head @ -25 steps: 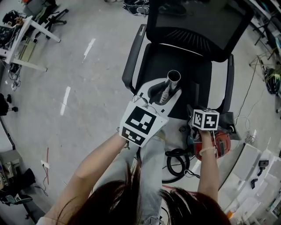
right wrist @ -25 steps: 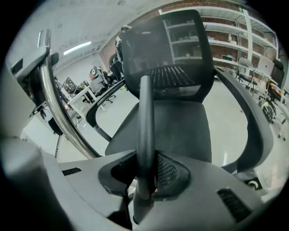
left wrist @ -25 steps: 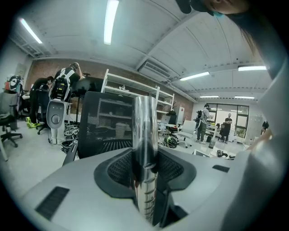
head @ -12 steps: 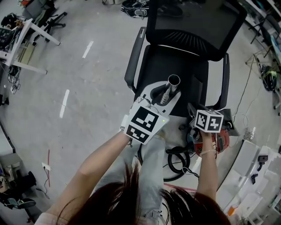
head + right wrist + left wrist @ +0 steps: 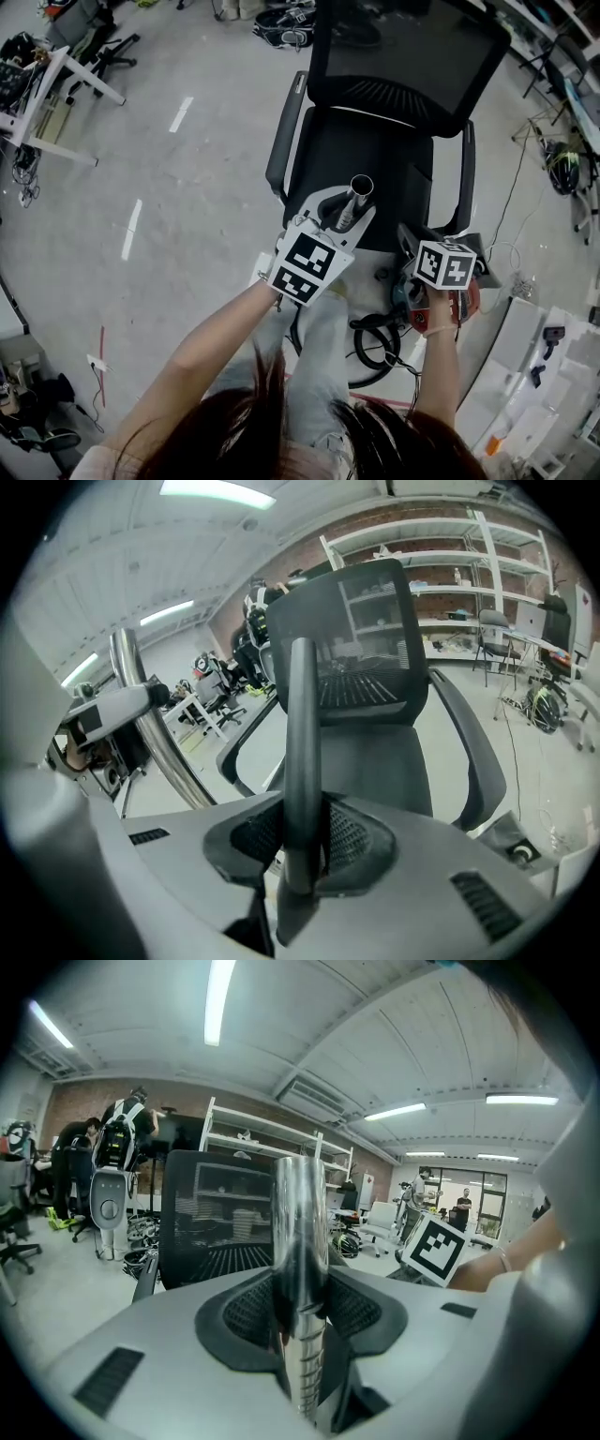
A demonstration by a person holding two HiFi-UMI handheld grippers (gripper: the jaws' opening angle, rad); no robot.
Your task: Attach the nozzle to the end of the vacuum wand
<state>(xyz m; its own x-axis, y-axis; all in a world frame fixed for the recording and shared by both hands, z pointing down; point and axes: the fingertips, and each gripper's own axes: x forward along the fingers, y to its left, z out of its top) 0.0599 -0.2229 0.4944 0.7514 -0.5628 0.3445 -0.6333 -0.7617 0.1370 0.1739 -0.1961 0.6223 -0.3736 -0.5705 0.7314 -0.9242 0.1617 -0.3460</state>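
Nozzle, slim and black, is clenched in the right gripper off the front right corner of the chair seat, apart from the vacuum wand. The left gripper grasps that chrome tube, open end up, over the seat's front edge. Since a second ago the right gripper has lifted; the left has barely shifted.
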